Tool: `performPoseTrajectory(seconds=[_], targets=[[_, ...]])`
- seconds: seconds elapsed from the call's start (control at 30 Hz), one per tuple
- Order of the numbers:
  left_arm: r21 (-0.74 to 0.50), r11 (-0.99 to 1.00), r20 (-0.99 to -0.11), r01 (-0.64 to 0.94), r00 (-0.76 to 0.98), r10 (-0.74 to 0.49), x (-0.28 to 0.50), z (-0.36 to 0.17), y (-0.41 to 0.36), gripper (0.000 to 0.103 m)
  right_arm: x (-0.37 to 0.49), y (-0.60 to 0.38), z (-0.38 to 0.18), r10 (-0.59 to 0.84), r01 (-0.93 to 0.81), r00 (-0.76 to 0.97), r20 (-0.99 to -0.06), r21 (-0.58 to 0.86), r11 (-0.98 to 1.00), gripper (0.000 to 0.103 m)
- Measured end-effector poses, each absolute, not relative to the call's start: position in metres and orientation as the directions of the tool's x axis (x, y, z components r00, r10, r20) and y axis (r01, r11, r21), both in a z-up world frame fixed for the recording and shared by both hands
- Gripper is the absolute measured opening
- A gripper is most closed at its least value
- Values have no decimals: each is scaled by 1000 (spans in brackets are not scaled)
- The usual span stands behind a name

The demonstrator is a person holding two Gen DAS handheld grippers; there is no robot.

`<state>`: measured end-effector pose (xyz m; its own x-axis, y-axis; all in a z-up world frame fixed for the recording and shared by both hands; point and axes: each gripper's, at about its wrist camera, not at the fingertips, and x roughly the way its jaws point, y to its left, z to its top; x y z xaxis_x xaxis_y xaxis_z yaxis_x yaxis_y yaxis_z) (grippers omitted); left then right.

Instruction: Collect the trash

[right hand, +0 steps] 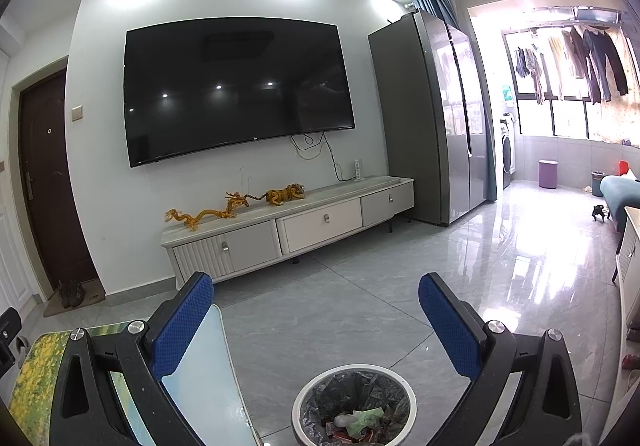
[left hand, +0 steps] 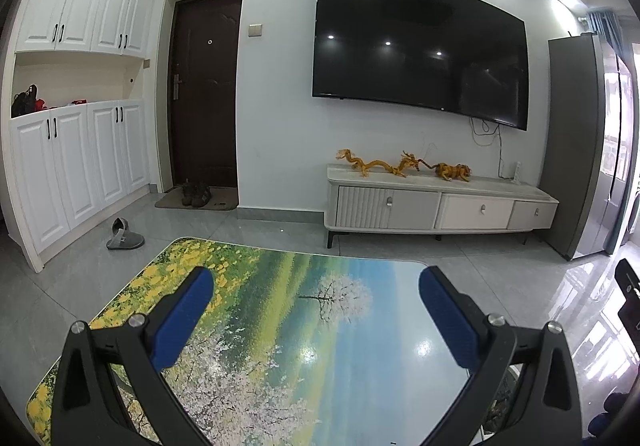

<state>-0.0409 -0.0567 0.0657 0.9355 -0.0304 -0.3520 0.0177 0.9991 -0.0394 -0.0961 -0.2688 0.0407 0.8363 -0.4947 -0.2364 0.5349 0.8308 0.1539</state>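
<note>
My left gripper hangs open over a low table whose top bears a printed landscape; nothing sits between its blue pads. In the right wrist view my right gripper is open too, held above the floor beside the table's right edge. Below it stands a white round bin with a black liner, holding crumpled wrappers, a green scrap and some red bits. No loose trash shows on the visible part of the tabletop.
A TV stand with yellow dragon and tiger figures stands against the far wall under a big wall TV. A grey fridge is at the right. Slippers and shoes lie on the tiled floor near the dark door.
</note>
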Motion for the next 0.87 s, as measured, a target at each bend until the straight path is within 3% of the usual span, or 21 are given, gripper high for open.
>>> performPoseTrajectory(seconds=[0.87], targets=[[-18,997,-398,74,914,-76,-43,57,-70,103,-94,-276,35,-475,525,834,-279,138,840,103]])
